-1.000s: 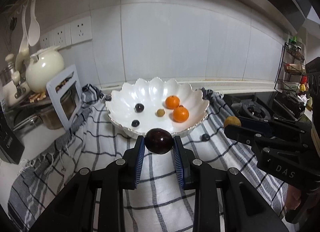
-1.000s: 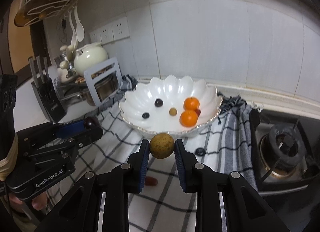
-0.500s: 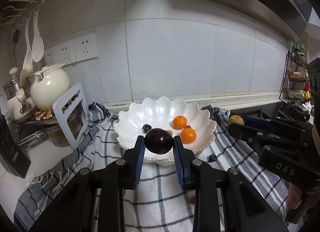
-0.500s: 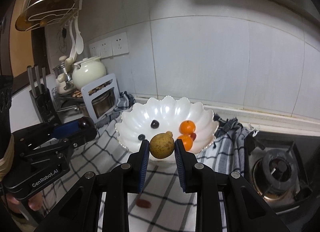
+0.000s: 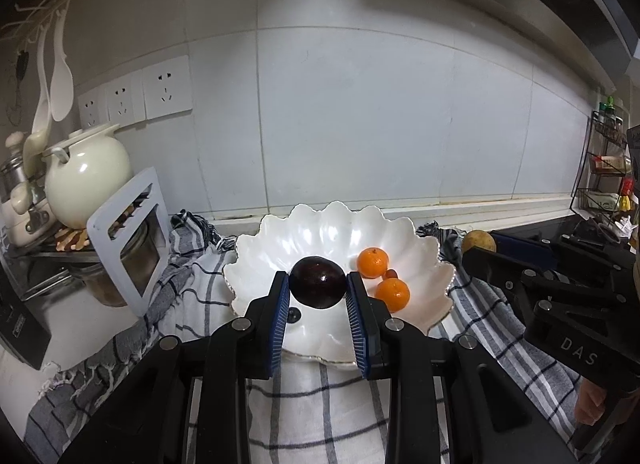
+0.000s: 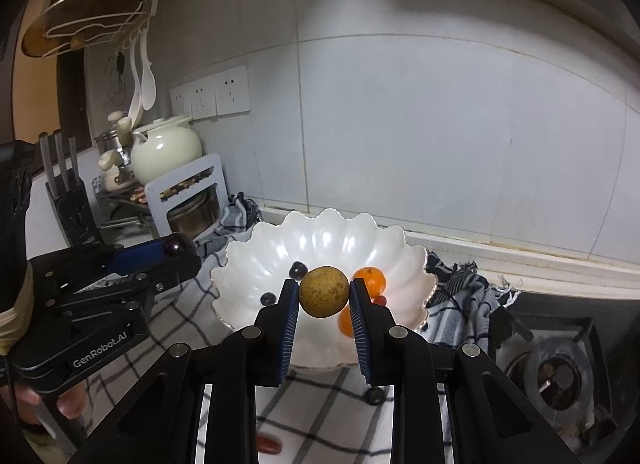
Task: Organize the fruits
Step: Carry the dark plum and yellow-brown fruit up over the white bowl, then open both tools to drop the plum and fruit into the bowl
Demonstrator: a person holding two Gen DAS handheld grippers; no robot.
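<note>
My left gripper (image 5: pixel 318 284) is shut on a dark purple plum (image 5: pixel 318 282) and holds it over the near part of the white scalloped bowl (image 5: pixel 424 260). My right gripper (image 6: pixel 324 292) is shut on a yellow-brown round fruit (image 6: pixel 324 291) above the bowl's (image 6: pixel 256 256) near rim. The bowl holds two oranges (image 5: pixel 373 262), a small red fruit (image 5: pixel 392 274) and dark grapes (image 6: pixel 298 270). The right gripper with its fruit (image 5: pixel 478 242) shows at the right of the left wrist view, the left gripper with the plum (image 6: pixel 176 244) at the left of the right wrist view.
The bowl stands on a checked cloth (image 5: pixel 320 416). A dark grape (image 6: pixel 375 396) and a red fruit (image 6: pixel 268 444) lie on the cloth. A cream teapot (image 5: pixel 86 175) and white rack (image 5: pixel 128 240) stand left. A gas hob (image 6: pixel 560 372) is right. Tiled wall behind.
Both grippers have lifted and moved forward toward the bowl, each still holding its fruit. The fruits now hang over the bowl's near part.
</note>
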